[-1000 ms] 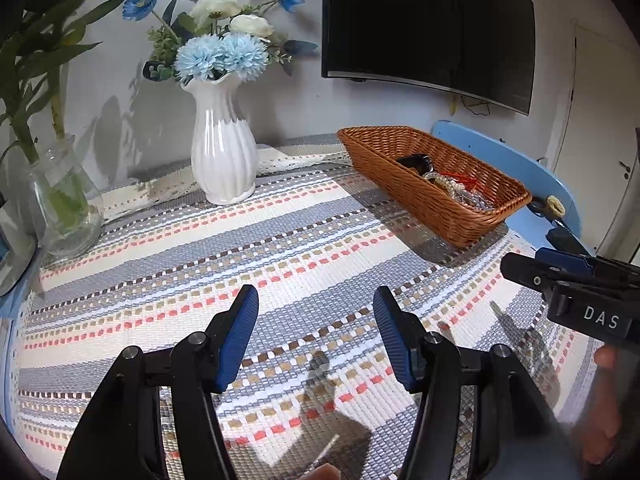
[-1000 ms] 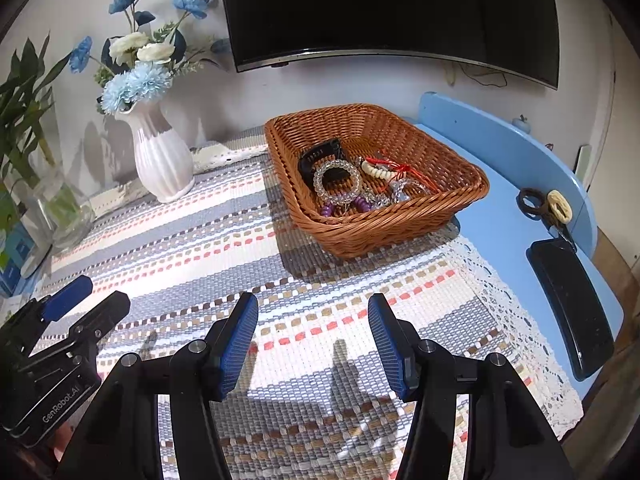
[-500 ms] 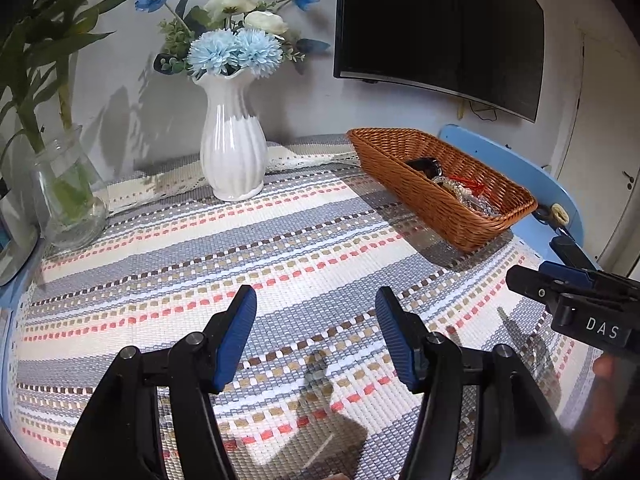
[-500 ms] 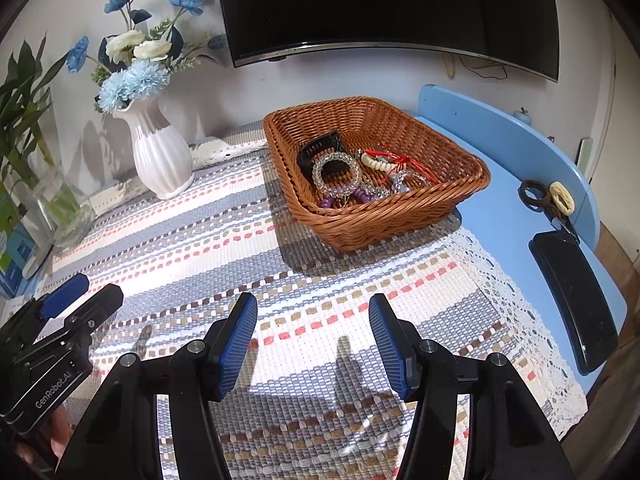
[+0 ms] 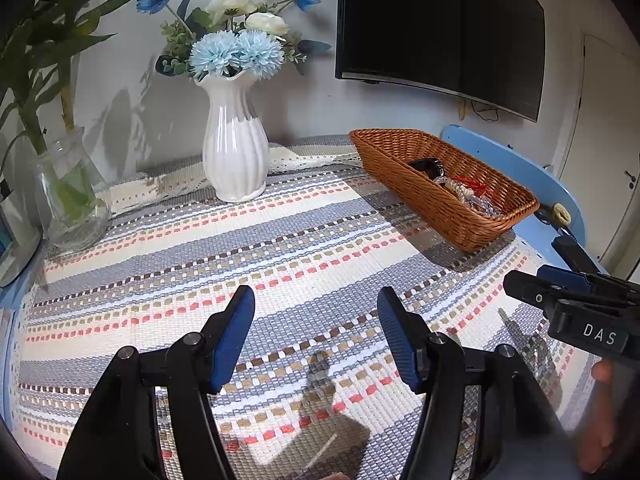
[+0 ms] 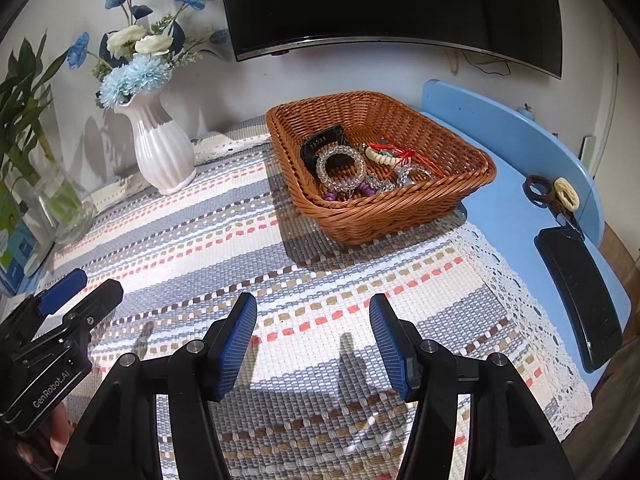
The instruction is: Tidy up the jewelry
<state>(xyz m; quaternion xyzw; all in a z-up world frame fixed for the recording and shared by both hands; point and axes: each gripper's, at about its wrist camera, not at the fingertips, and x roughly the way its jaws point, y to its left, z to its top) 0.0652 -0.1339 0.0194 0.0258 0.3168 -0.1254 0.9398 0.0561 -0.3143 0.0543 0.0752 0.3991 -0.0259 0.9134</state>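
Since a second ago the left gripper [image 5: 316, 312] has spread its jaws slightly; both it and the right gripper [image 6: 313, 320] hang open and empty over the striped cloth [image 6: 248, 248]. Jewelry [image 6: 352, 168] lies in the wicker basket [image 6: 400, 216] beyond, on the worktop.

Left gripper [image 5: 316, 304] jaws: slightly wider apart than a second ago, nothing between them, only striped cloth [image 5: 280, 248] below.
Left wrist view: white vase [image 5: 235, 152] and wicker basket [image 5: 444, 188] sit further right in frame than a second ago.
Right wrist view: basket [image 6: 380, 216] and its jewelry [image 6: 352, 168] a touch left of and higher than before.
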